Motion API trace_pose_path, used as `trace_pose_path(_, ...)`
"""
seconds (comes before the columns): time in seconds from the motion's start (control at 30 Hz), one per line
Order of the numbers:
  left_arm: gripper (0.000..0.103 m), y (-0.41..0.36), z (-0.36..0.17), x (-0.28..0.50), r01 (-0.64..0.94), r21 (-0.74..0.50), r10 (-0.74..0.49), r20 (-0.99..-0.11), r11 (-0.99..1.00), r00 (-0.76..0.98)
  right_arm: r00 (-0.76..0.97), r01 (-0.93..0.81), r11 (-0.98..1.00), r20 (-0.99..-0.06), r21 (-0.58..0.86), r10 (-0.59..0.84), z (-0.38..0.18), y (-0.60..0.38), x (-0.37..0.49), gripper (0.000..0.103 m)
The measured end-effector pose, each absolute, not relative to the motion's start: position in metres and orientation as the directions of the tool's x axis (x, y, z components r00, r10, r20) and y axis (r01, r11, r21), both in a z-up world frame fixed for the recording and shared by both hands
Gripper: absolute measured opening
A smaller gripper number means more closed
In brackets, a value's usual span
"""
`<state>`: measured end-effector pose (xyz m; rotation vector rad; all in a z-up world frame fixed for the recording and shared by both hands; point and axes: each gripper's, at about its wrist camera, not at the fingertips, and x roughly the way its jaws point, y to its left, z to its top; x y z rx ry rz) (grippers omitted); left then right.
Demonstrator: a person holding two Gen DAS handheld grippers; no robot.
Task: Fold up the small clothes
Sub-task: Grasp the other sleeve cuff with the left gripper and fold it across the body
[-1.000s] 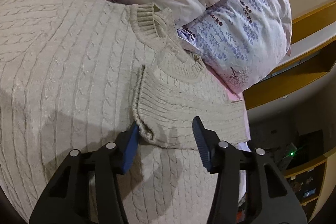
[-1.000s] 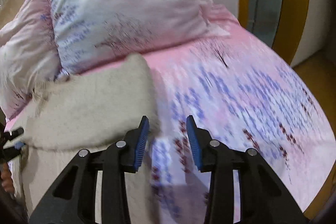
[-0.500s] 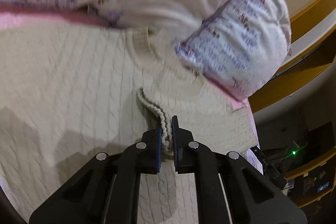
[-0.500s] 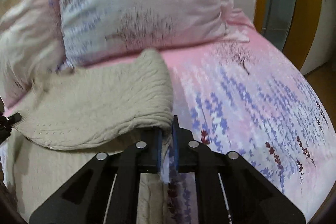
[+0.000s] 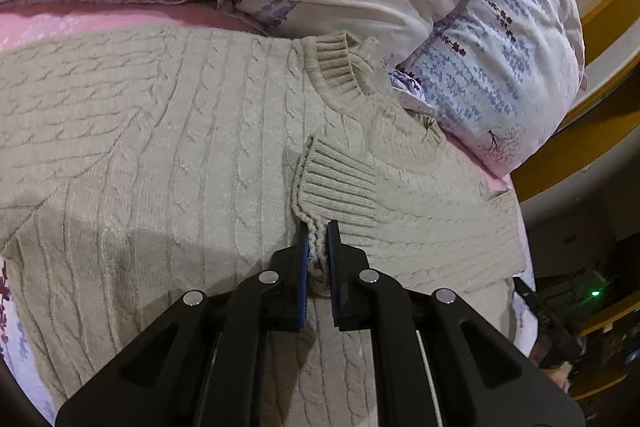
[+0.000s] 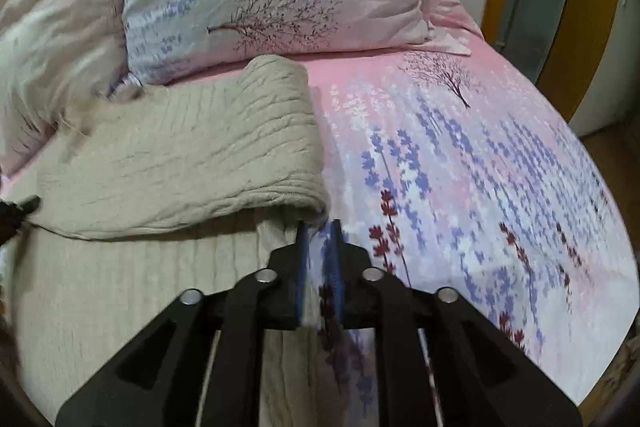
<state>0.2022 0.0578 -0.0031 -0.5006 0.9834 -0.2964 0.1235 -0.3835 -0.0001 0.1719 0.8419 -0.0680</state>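
sweater [image 5: 168,131], beige and cable-knit, lies spread across the bed [image 6: 460,155], its ribbed collar [image 5: 336,67] up against the floral pillows [image 5: 500,75]. one sleeve is folded in over the chest, and the left gripper [image 5: 318,243] has its jaws pressed together on the ribbed cuff [image 5: 336,183], the knit edge bunched between the blue pads. to the left of the cuff the sweater's front lies flat and open; to the right the folded sleeve runs to the bed's edge, beyond which the room is dark and hard to make out.

in the right wrist view the right gripper [image 6: 319,247] sits at the sweater's outer fold [image 6: 200,147], where the rolled edge meets the pink floral sheet. its jaws are nearly together, but the corner of knit just above the tips is blurred, so whether they pinch cloth cannot be told. bare sheet stretches wide to the right. the sweater's left side is smeared, and its lower part is cut off by the gripper bodies.
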Motion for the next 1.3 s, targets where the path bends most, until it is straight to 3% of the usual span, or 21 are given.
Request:
trace_pose_path(0.13, 0.008, 0.059, -0.002, 0.204, 0.014, -0.54, -0.463, -0.709, 0.842, 0.532, 0.746, 0.141, 0.965, -0.664, 0.222, 0.043, 0.024, -0.396, 0.114, 0.025)
trace_pose_path(0.27, 0.008, 0.063, 0.008, 0.205, 0.025, -0.538, -0.455, -0.687, 0.843, 0.567, 0.742, 0.066, 0.97, -0.661, 0.235, 0.11, 0.033, -0.375, 0.135, 0.026)
trace_pose_path(0.37, 0.008, 0.071, 0.017, 0.206, 0.014, -0.515, -0.418, -0.678, 0.857, 0.604, 0.747, 0.071, 0.972, -0.658, 0.223, 0.097, 0.036, -0.368, 0.14, 0.039)
trace_pose_path(0.63, 0.008, 0.078, 0.0, 0.212, -0.008, -0.529, -0.431, -0.7, 0.849, 0.57, 0.672, 0.069, 0.998, -0.74, 0.013, -0.037, 0.014, -0.375, 0.119, 0.039)
trace_pose_path(0.8, 0.008, 0.076, 0.002, 0.211, -0.001, -0.522, -0.427, -0.7, 0.853, 0.572, 0.655, 0.034, 0.999, -0.755, -0.007, -0.027, 0.002, -0.364, 0.131, 0.034)
trace_pose_path(1.0, 0.008, 0.076, -0.001, 0.213, -0.002, -0.516, -0.424, -0.708, 0.857, 0.565, 0.651, 0.038, 0.992, -0.75, -0.124, -0.118, -0.004, -0.344, 0.146, 0.024)
trace_pose_path(1.1, 0.008, 0.072, 0.0, 0.214, 0.003, -0.504, -0.416, -0.709, 0.864, 0.57, 0.679, 0.07, 0.988, -0.719, -0.137, -0.148, 0.001, -0.348, 0.152, 0.006)
trace_pose_path(1.3, 0.008, 0.072, -0.002, 0.214, 0.006, -0.463, -0.381, -0.722, 0.886, 0.578, 0.632, 0.171, 0.976, -0.744, -0.138, -0.216, -0.01, -0.364, 0.149, 0.006)
